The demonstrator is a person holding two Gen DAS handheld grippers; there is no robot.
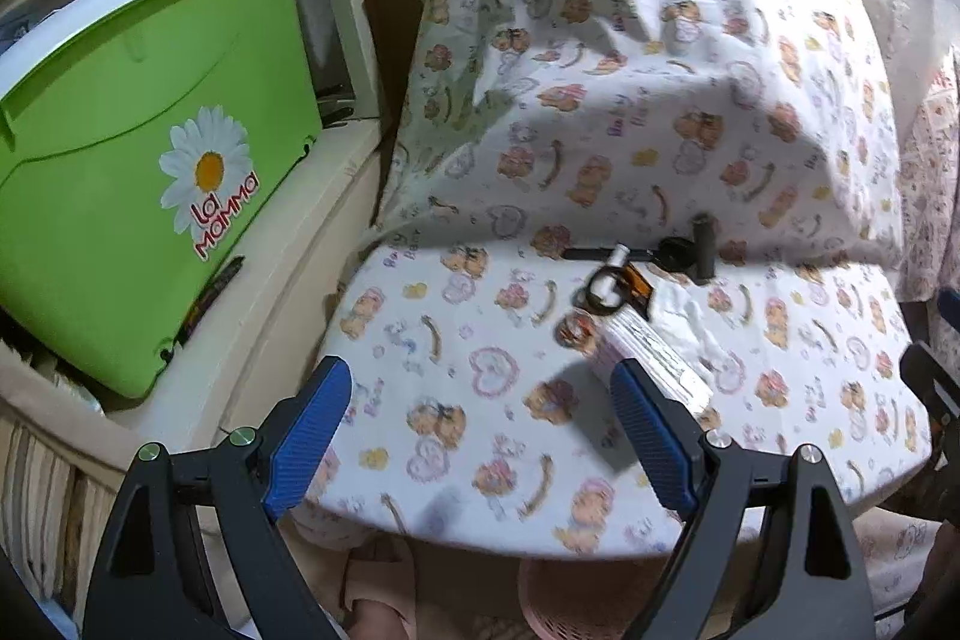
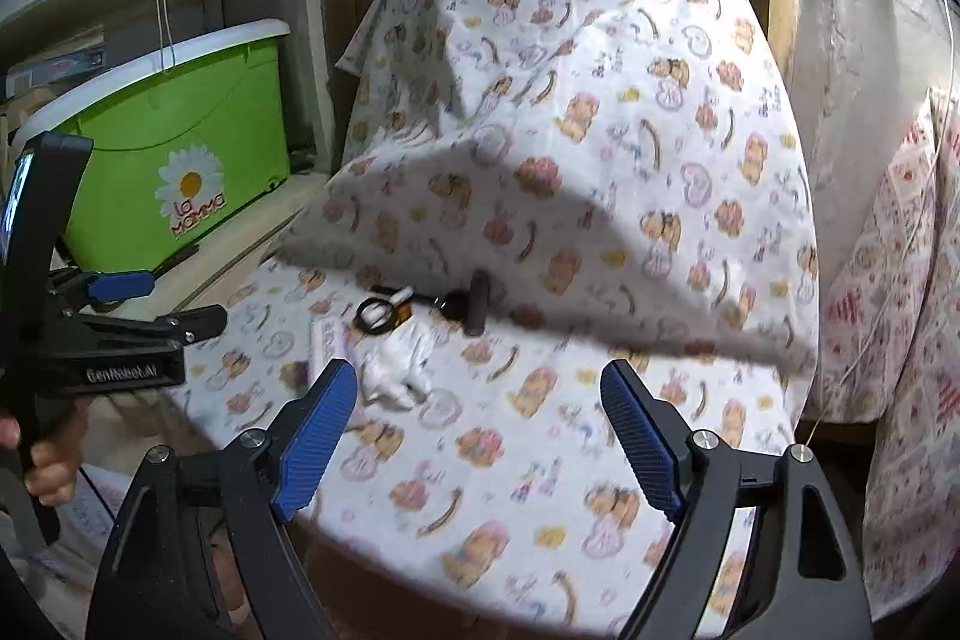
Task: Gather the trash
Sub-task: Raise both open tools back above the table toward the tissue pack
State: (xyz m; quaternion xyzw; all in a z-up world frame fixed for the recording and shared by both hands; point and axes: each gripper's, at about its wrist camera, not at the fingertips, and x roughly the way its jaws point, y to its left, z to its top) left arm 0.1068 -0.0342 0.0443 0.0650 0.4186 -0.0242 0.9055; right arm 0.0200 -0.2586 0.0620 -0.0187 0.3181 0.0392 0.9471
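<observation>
Small items lie on a chair seat covered with a bear-print sheet (image 1: 480, 400): a crumpled white tissue (image 2: 396, 370), a flat white packet (image 1: 654, 358), a black ring with a white tube (image 1: 606, 286), an orange-brown piece (image 1: 637, 291) and a black T-shaped tool (image 1: 699, 250). My left gripper (image 1: 480, 424) is open and empty, just before the packet. My right gripper (image 2: 477, 424) is open and empty above the seat, right of the tissue. The left gripper also shows in the right wrist view (image 2: 150, 304).
A green La Mamma box (image 1: 138, 160) with a white lid stands on a cream shelf at the left. The sheet drapes over the chair back (image 2: 570, 70). A pink basket (image 1: 558, 604) sits under the seat. Patterned cloth (image 2: 900, 340) hangs at the right.
</observation>
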